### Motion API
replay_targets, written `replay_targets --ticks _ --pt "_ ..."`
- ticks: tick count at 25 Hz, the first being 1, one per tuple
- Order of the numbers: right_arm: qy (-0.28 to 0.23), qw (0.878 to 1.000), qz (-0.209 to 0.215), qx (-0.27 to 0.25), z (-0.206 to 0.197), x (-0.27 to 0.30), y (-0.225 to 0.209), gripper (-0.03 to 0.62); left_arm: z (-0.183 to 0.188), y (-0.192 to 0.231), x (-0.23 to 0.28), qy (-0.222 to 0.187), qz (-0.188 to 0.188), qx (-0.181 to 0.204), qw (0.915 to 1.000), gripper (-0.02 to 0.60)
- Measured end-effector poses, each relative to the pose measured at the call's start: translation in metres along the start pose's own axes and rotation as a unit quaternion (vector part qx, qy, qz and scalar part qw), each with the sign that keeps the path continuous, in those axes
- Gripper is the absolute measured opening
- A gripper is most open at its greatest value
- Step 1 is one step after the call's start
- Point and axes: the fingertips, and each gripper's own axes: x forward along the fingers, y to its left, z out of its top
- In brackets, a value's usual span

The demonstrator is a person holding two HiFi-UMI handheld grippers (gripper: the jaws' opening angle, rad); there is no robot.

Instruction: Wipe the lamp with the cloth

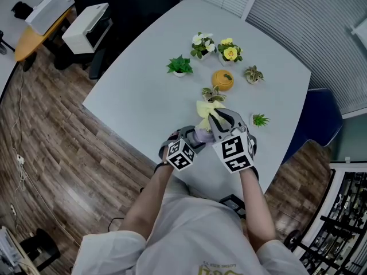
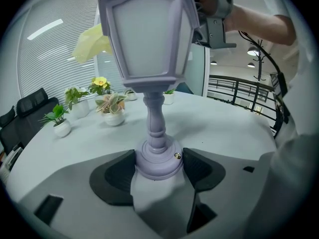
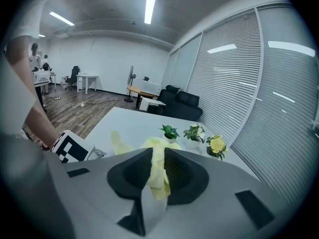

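My left gripper (image 2: pixel 158 164) is clamped by both jaws on the round base of the lavender lantern-shaped lamp (image 2: pixel 149 39), upright over the near part of the white table (image 1: pixel 143 90). My right gripper (image 3: pixel 158 156) is pinched tight on the crumpled yellow cloth (image 3: pixel 155 176), which hangs by the left of the lantern head. I judge wiping is at the head; stem and base remain.

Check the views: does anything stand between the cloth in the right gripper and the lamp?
Nothing visible does. The right gripper, shut on the cloth, is at the head of the lamp, whose base the left gripper clamps. The potted plants stand farther back on the table.
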Motion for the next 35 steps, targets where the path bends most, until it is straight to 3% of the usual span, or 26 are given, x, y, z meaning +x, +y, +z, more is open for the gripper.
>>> replay_targets --ticks 35 --pt "-0.005 0.997 -0.018 0.077 -0.044 -0.048 0.006 0.08 0.0 -0.001 0.0 -0.002 0.004 0.002 1.0 0.31"
